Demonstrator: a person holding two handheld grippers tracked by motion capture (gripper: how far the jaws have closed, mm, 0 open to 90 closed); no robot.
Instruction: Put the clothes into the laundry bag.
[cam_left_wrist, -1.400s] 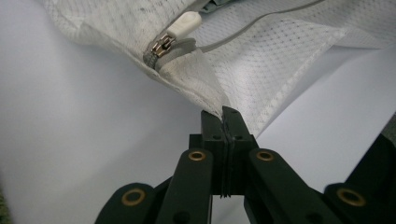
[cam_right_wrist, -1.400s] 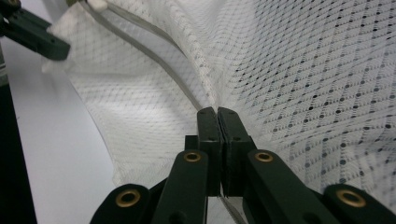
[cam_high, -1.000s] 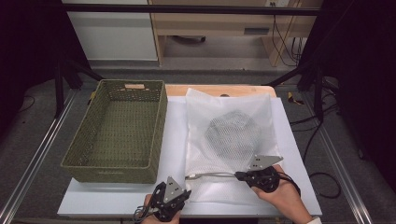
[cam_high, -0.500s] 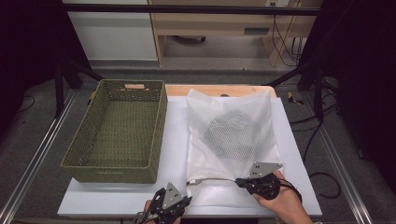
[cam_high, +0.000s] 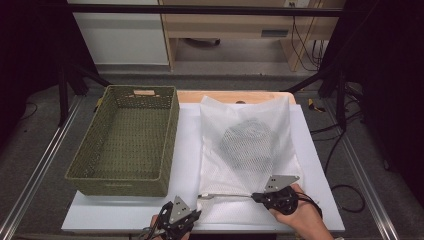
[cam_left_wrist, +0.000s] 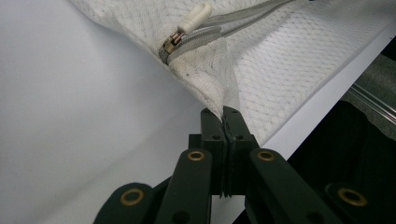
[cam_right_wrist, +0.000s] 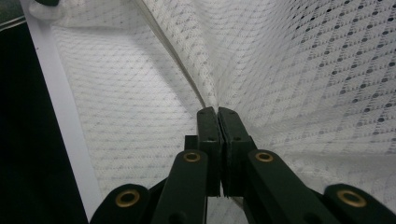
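Observation:
A white mesh laundry bag (cam_high: 247, 150) lies on the white table, a dark bundle (cam_high: 247, 142) showing through it. My left gripper (cam_high: 196, 212) sits at the bag's near left corner, shut on the mesh (cam_left_wrist: 224, 100) just below the zipper's white pull (cam_left_wrist: 194, 17). My right gripper (cam_high: 255, 196) is at the bag's near edge, toward the right, shut on a fold of mesh (cam_right_wrist: 212, 93) beside the zipper seam. The zipper line (cam_high: 225, 195) runs taut between the two grippers.
A green woven basket (cam_high: 125, 142) stands left of the bag, with nothing inside that I can see. The table's front edge (cam_high: 200, 231) is right under both hands. Black frame poles and cables stand at the right.
Both hands shifted slightly toward the table's near edge, stretching the bag's near edge straighter; both grips stayed shut on the mesh.

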